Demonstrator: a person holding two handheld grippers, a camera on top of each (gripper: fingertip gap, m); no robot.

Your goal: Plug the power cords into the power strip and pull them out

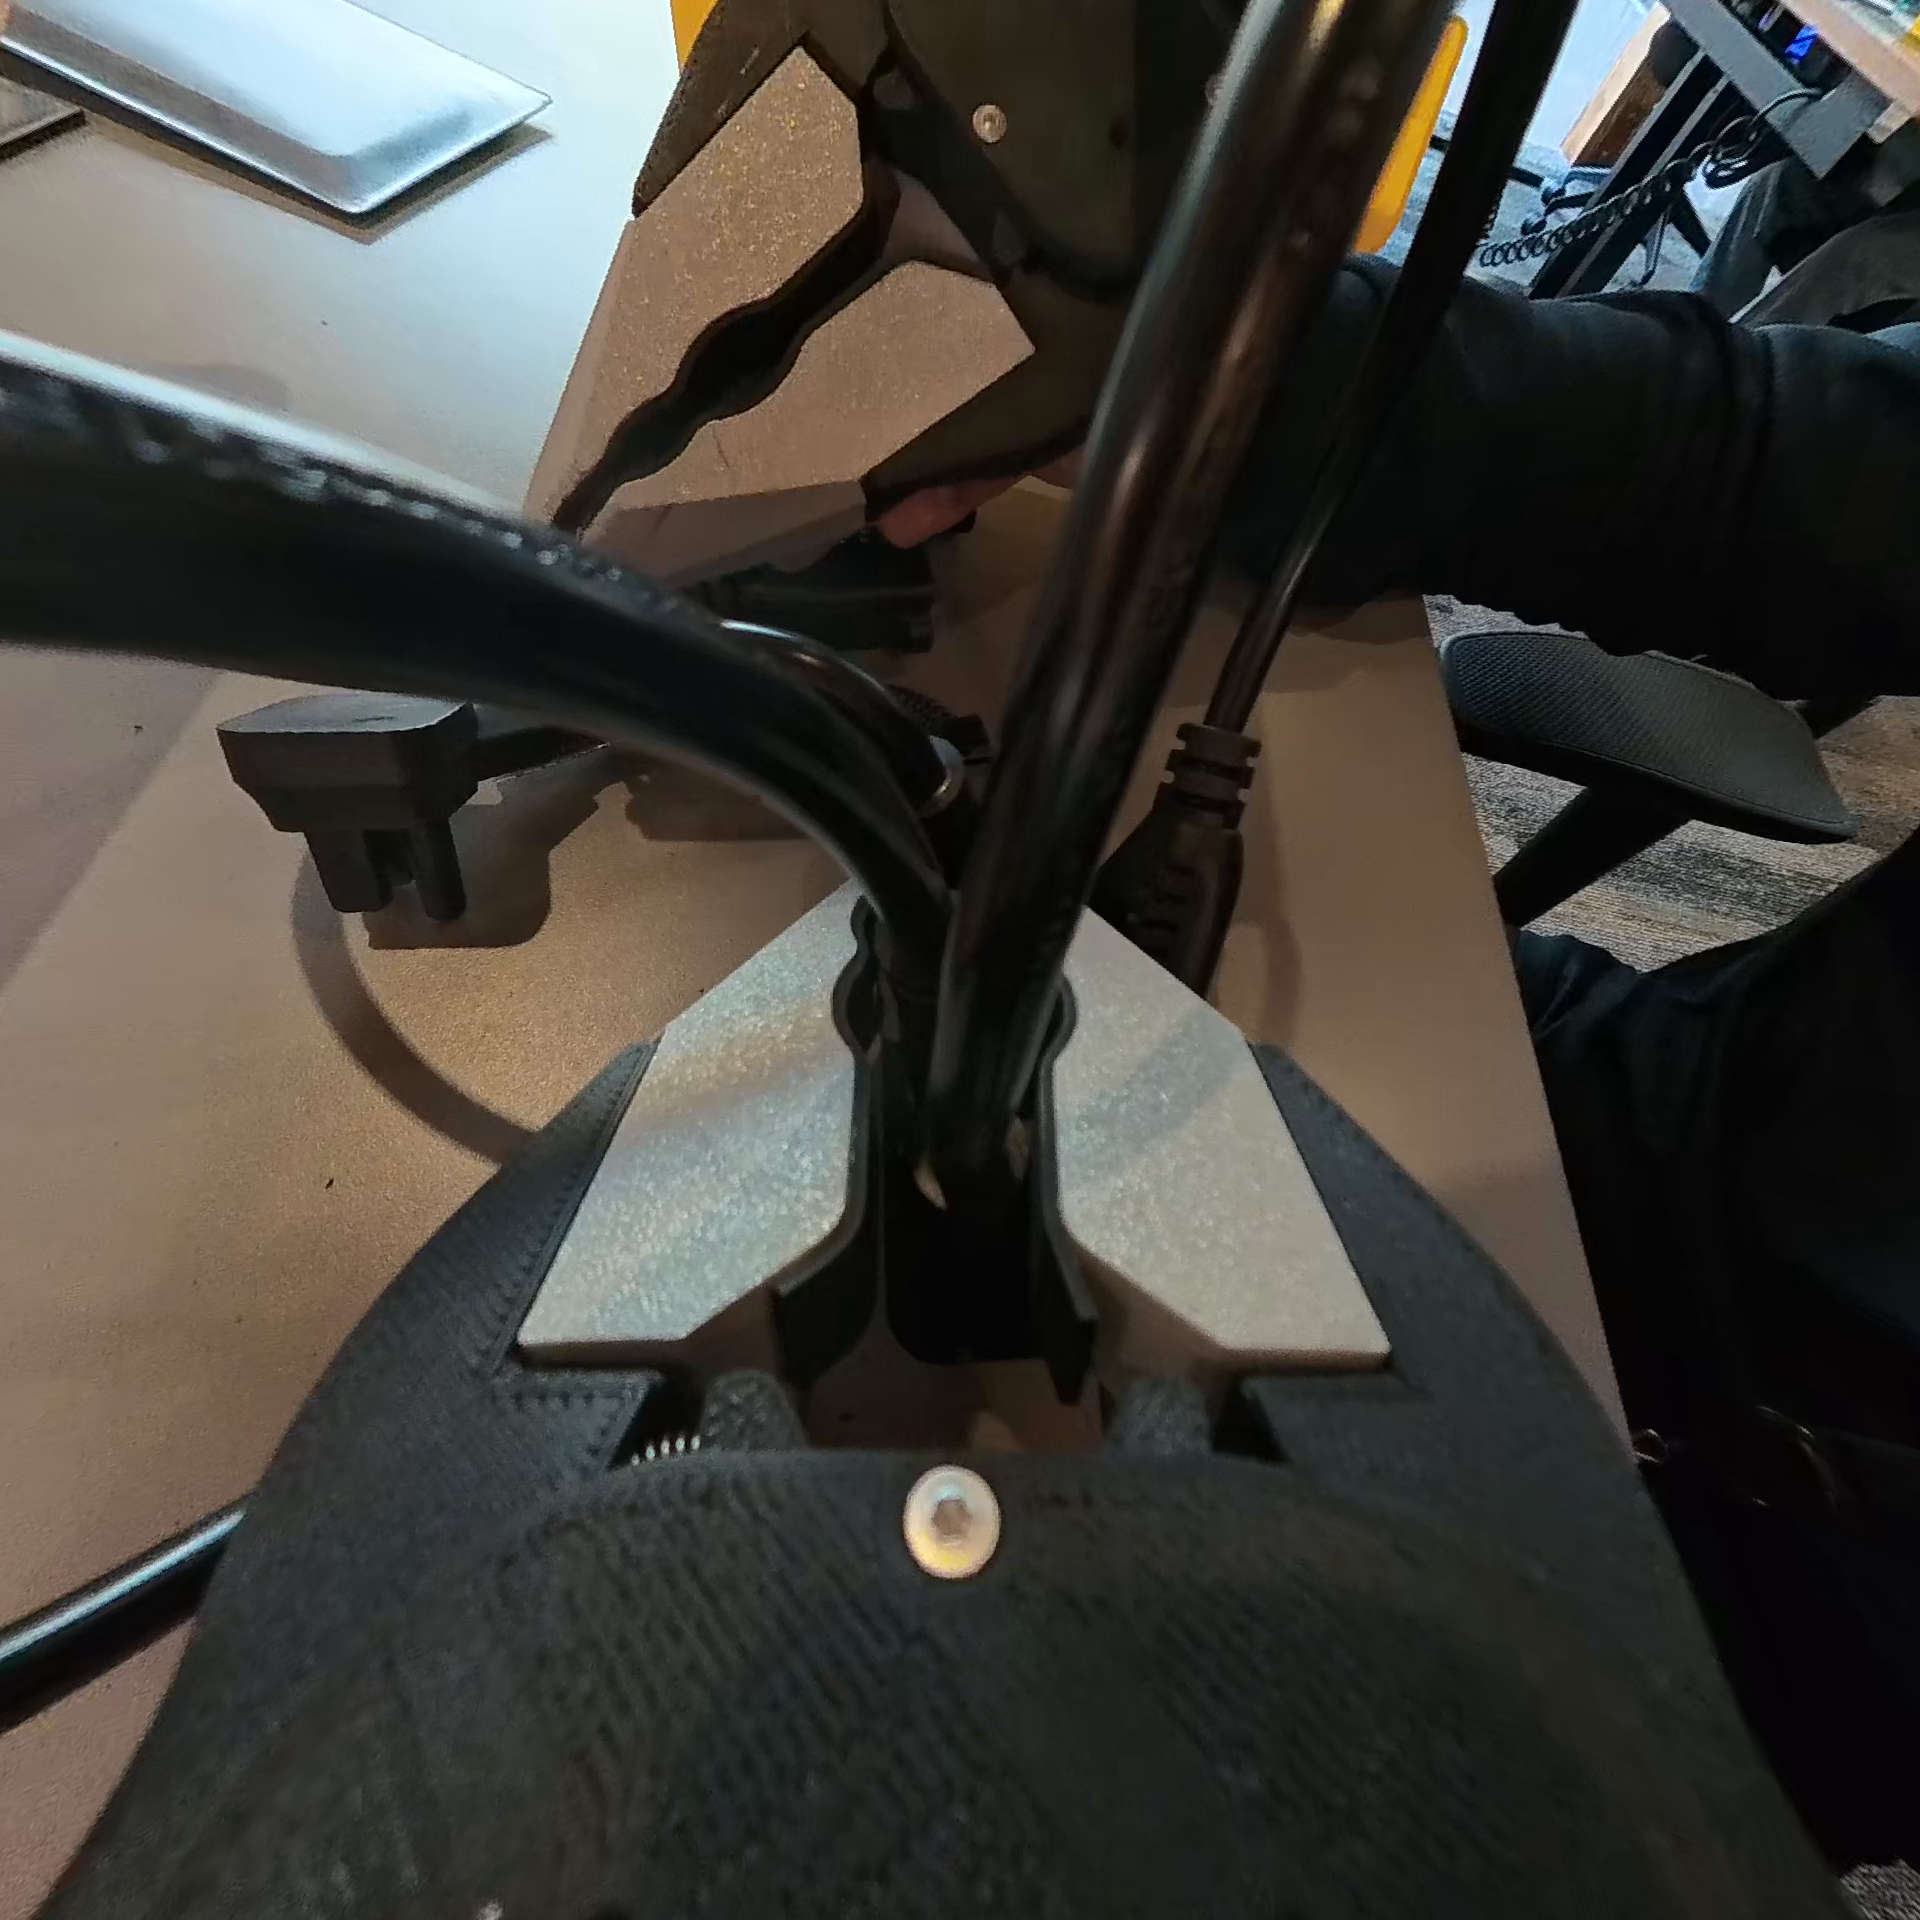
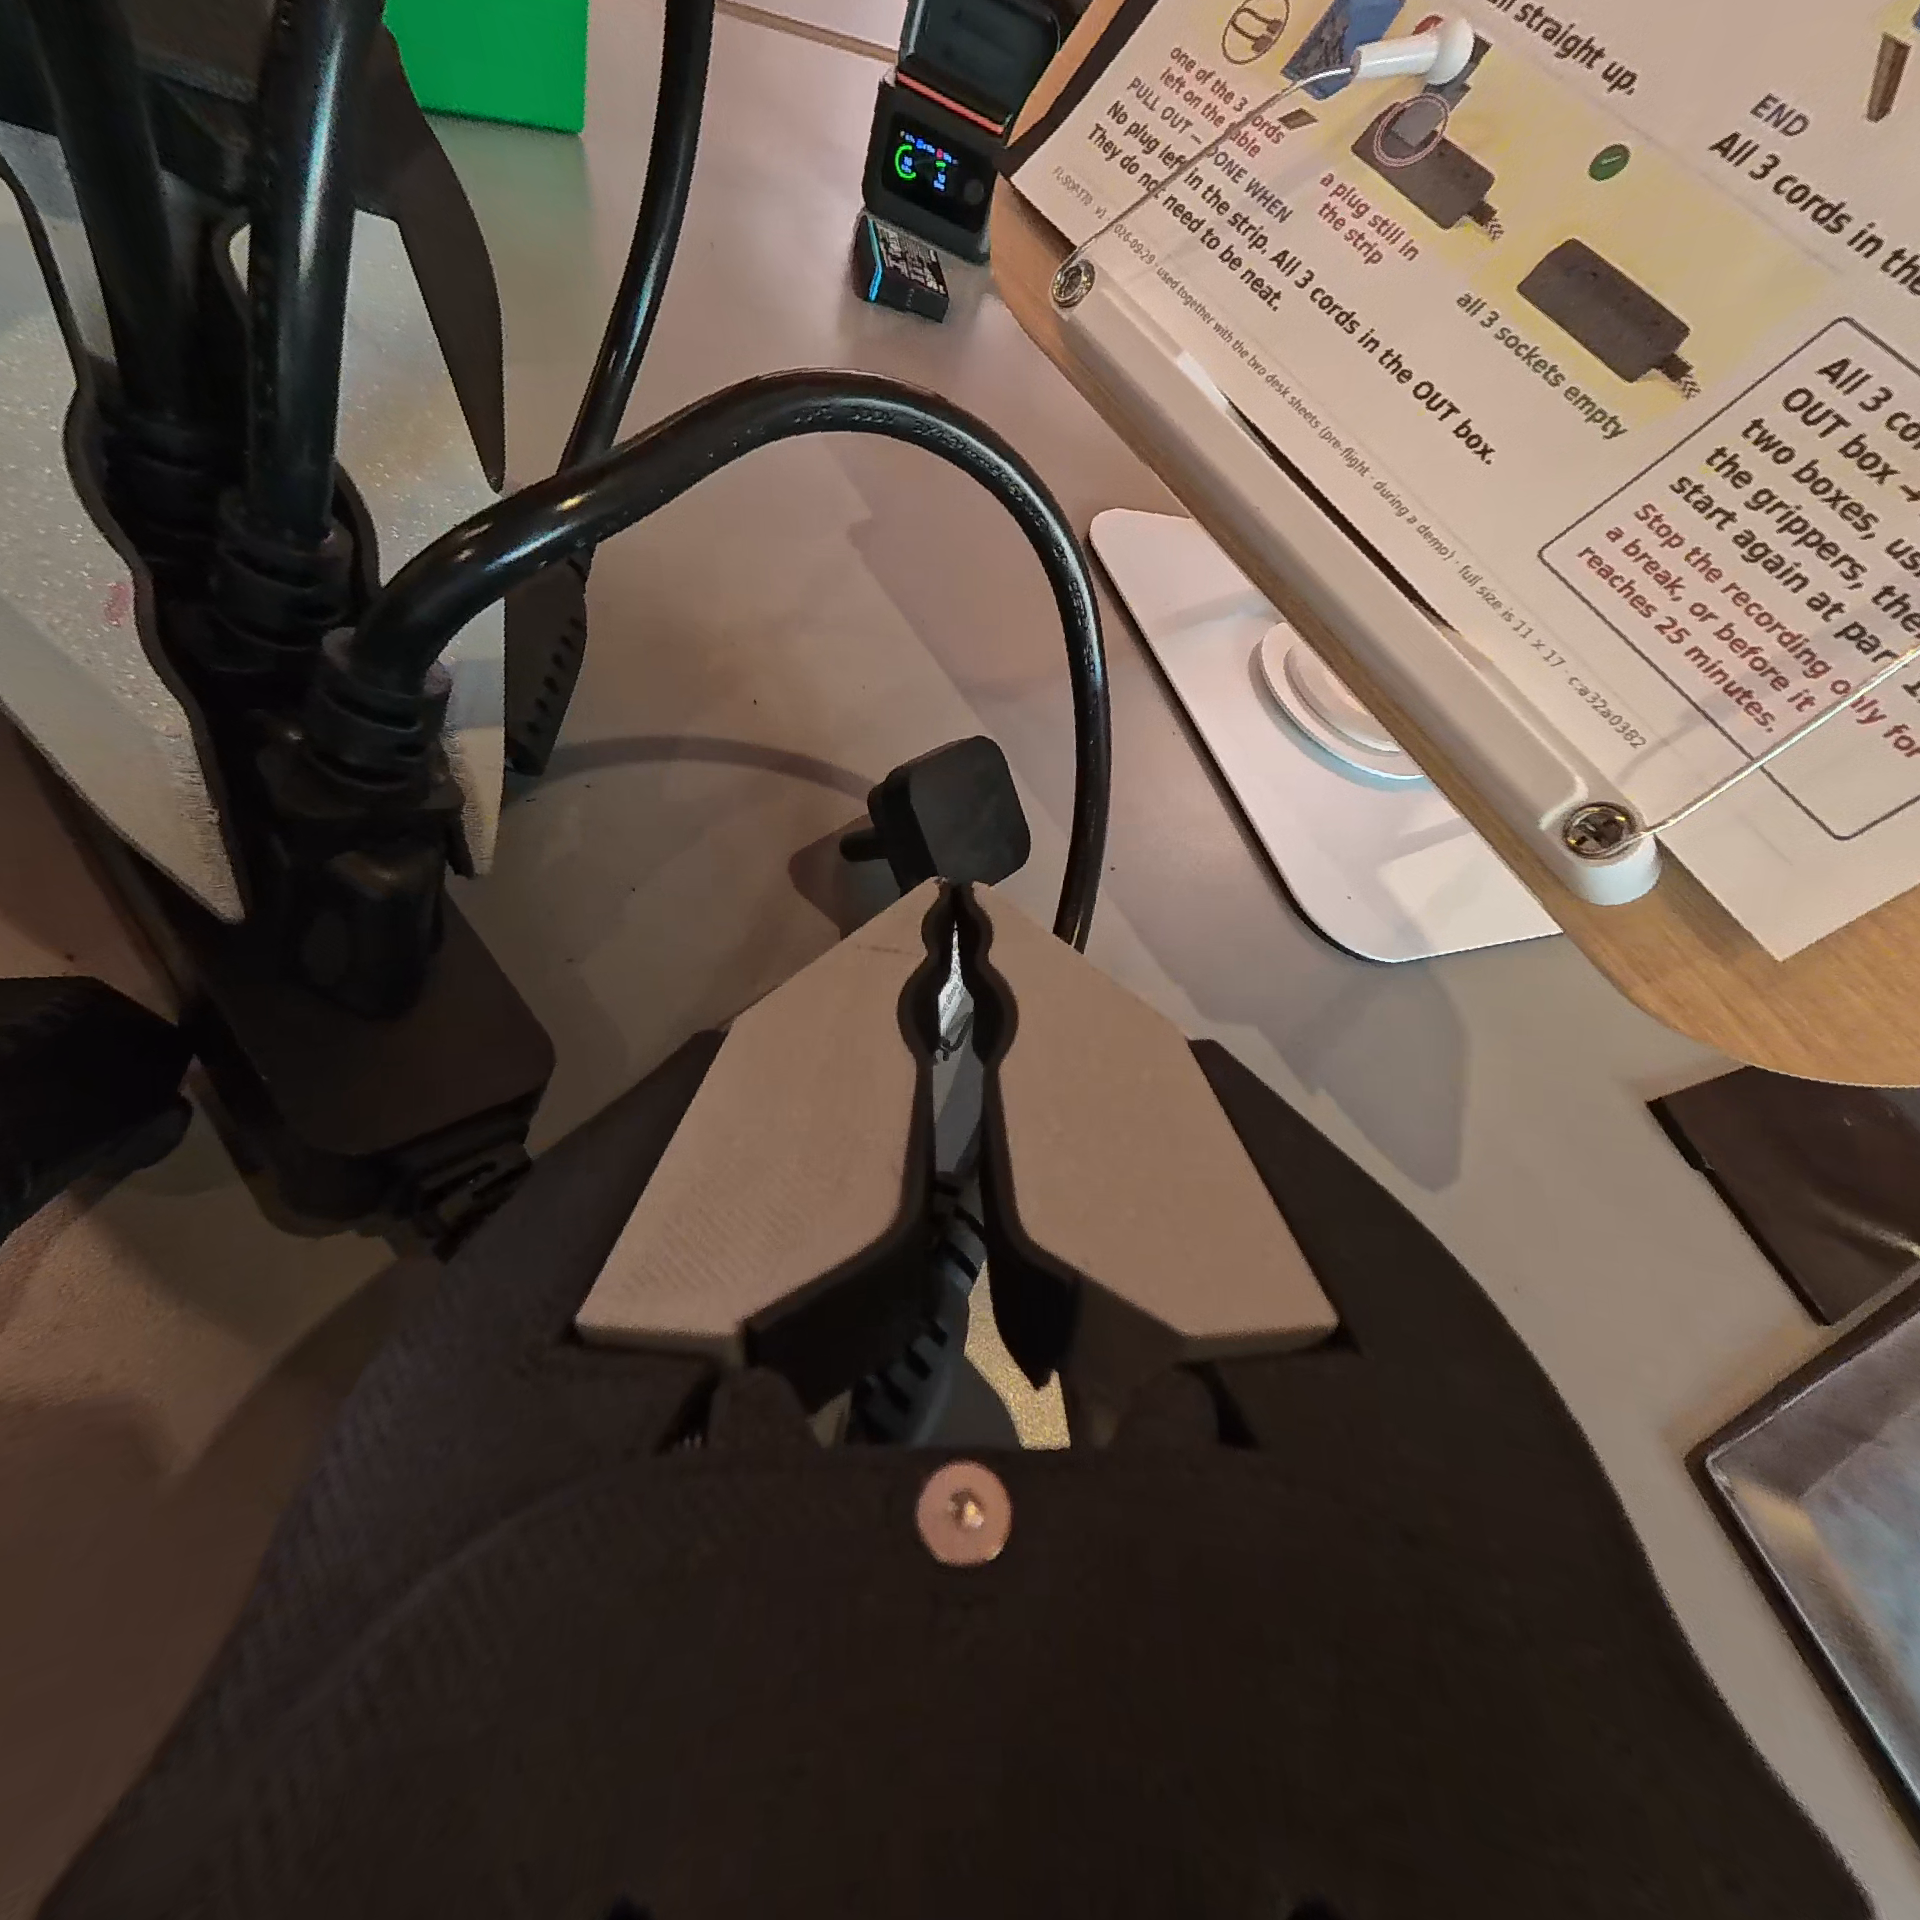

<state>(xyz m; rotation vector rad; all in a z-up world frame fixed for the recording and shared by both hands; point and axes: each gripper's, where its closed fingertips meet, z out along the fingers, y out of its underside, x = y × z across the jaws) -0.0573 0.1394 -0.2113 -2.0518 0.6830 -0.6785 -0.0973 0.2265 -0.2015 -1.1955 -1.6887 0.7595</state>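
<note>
My left gripper [image 1: 956,935] is shut on a bundle of black power cords [image 1: 1091,675] just above the black power strip [image 2: 416,1039]. The strip is mostly hidden under my fingers in the left wrist view. The left gripper also shows at the left of the right wrist view [image 2: 332,727]. My right gripper [image 2: 951,909] is shut on another power cord [image 2: 935,1299] just behind its black plug [image 2: 956,810]. The plug sticks out past the fingertips, low over the table, and also shows in the left wrist view [image 1: 343,790]. The right gripper [image 1: 582,499] is above and behind it there.
A loose black cord connector [image 1: 1195,862] hangs by the strip. An instruction sheet on a wooden board [image 2: 1455,312] with a white stand base [image 2: 1299,727] is at the right. A small screen device [image 2: 930,166] stands at the back. A metal tray [image 1: 270,94] and a chair [image 1: 1642,727] are nearby.
</note>
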